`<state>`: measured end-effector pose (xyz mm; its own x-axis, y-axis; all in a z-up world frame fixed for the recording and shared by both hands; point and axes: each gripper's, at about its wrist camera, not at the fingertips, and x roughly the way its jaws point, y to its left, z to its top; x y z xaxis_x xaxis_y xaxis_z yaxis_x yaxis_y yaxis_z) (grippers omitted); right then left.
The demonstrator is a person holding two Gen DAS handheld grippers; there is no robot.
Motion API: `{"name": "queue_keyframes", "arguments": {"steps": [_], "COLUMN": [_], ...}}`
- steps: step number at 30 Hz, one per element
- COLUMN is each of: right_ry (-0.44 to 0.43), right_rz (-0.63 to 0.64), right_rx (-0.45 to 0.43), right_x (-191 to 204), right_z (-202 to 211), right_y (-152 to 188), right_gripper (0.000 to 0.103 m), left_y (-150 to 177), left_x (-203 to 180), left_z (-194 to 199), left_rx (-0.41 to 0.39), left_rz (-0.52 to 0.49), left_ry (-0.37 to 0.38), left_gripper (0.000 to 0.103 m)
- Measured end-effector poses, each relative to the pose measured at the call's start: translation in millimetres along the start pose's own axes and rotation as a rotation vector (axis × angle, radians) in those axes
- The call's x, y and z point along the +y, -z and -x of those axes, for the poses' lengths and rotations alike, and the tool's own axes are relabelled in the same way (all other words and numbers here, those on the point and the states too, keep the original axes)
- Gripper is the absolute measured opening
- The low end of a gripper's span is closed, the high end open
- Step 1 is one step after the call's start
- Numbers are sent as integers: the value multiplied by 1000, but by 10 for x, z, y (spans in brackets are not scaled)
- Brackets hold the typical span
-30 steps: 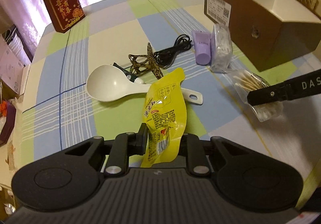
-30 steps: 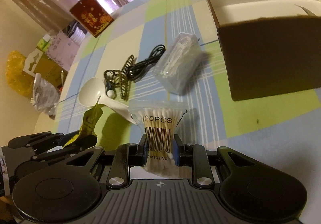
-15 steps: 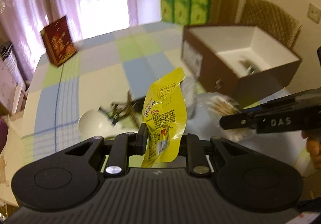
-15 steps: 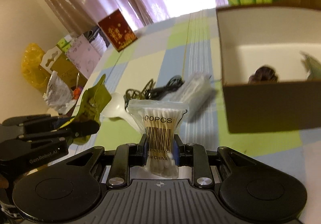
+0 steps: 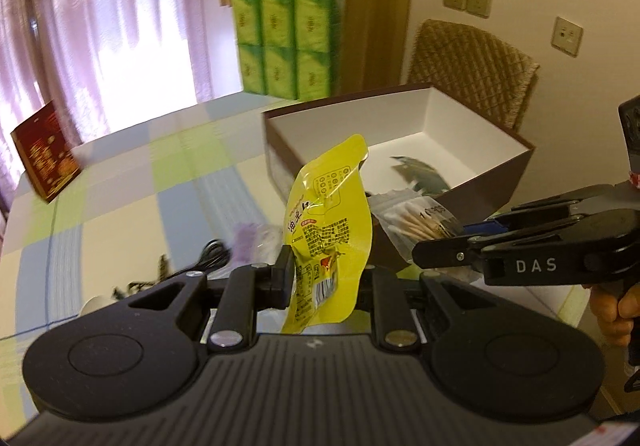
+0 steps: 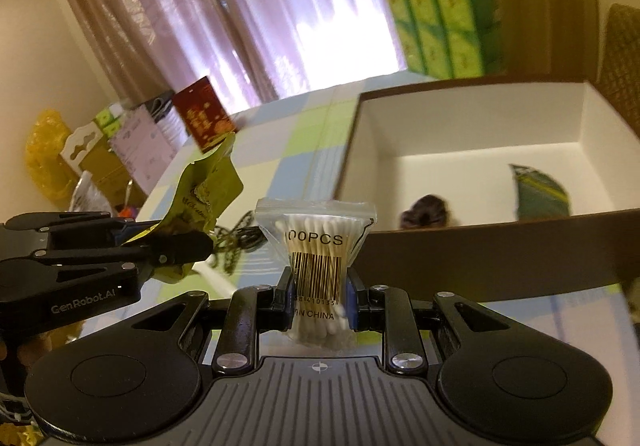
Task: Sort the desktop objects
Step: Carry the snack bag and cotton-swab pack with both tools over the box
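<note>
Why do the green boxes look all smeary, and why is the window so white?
Left wrist view: the green boxes and the tablecloth are smeared by motion blur, while the yellow packet stays sharp. Right wrist view: the window glares white through the curtain, the cotton swab bag is crisp, and the edges bend from the fisheye lens.

I count two grippers up, left gripper [image 5: 326, 280] and right gripper [image 6: 319, 298]. One yellow snack pouch [image 5: 329, 230], one bag of cotton swabs [image 6: 316, 246]. One open brown box [image 6: 480, 258], and in it I make out two items: one green packet [image 6: 538, 190], one dark blurred thing [image 6: 426, 212]. Six green cartons [image 5: 286, 42] stacked behind, one red box [image 5: 46, 154], one black cable [image 5: 212, 258], one wicker chair [image 5: 472, 66].
</note>
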<state>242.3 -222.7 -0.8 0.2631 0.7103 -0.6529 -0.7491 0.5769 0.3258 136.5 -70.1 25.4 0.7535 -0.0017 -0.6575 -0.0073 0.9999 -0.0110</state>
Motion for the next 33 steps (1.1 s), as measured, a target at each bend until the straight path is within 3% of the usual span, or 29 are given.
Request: {"name": "queue_keyframes", "arguments": {"steps": [15, 22, 33], "right_ry": [87, 103, 111], "right_rz": [22, 34, 64], "right_rx": [-66, -70, 11], "right_x": [-641, -932, -1273], "right_z": [185, 4, -510], "right_y": [-363, -620, -939], "right_gripper": [22, 22, 21], "left_y": [-411, -672, -971], "left_x": [-471, -552, -486], "left_z": [-464, -820, -1520], "left_rx": [-16, -10, 80], "left_rz": [-13, -16, -9], "left_ry": [33, 9, -36], "left_gripper": [16, 16, 16]}}
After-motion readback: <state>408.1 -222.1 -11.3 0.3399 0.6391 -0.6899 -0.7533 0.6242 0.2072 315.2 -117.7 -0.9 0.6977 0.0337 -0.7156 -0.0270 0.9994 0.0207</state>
